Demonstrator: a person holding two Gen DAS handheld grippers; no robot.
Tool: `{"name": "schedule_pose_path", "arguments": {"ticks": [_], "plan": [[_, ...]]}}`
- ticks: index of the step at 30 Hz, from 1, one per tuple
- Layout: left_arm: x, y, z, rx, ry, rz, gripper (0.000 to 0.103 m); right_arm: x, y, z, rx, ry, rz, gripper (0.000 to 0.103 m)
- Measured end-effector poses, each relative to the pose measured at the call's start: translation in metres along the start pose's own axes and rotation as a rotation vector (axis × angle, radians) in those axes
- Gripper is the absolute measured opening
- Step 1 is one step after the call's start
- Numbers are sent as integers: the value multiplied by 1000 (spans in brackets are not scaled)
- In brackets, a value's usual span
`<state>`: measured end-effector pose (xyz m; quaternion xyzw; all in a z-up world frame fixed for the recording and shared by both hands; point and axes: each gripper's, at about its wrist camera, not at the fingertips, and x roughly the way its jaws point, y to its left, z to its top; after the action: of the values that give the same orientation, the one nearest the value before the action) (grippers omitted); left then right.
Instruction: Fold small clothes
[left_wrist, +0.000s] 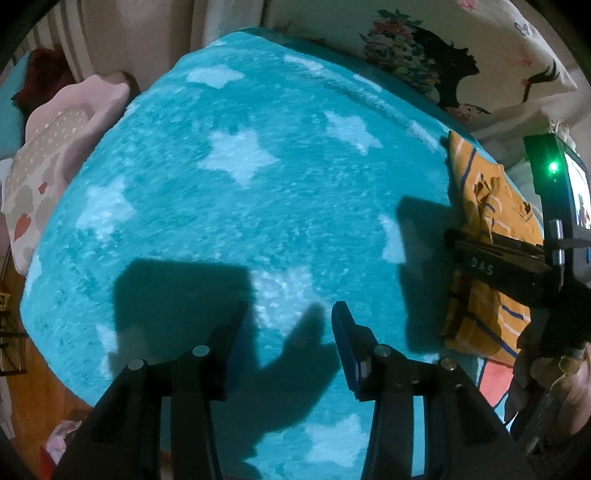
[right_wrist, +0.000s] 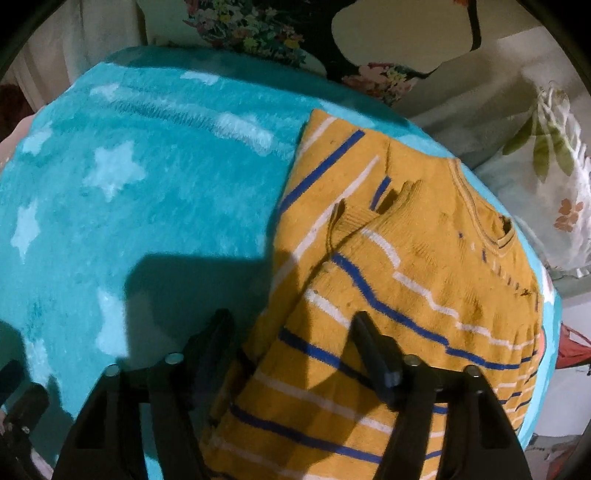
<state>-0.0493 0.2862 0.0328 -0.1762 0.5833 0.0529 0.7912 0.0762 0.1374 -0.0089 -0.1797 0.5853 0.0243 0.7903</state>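
Over the sweater (right_wrist: 388, 266) my right tool (right_wrist: 291, 332) straddles its left edge, pads apart; left tool (left_wrist: 288, 325) hovers apart beside it. Next: pinch that edge.

Bed cover: teal fleece blanket (left_wrist: 236, 206) with pale stars.
Behind: floral pillow (left_wrist: 436, 48), cream ground.
Left: pink cushion (left_wrist: 59, 147).
Floor: orange-brown wood (left_wrist: 48, 380).
Light: hard, casting sharp shadows.
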Motion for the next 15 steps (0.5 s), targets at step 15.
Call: {"name": "schedule_pose_path", "arguments": {"ticks": [15], "plan": [[-5,-11,-4,-22,-3,46,46,-18,-21,3,43,-33,79,21]]}}
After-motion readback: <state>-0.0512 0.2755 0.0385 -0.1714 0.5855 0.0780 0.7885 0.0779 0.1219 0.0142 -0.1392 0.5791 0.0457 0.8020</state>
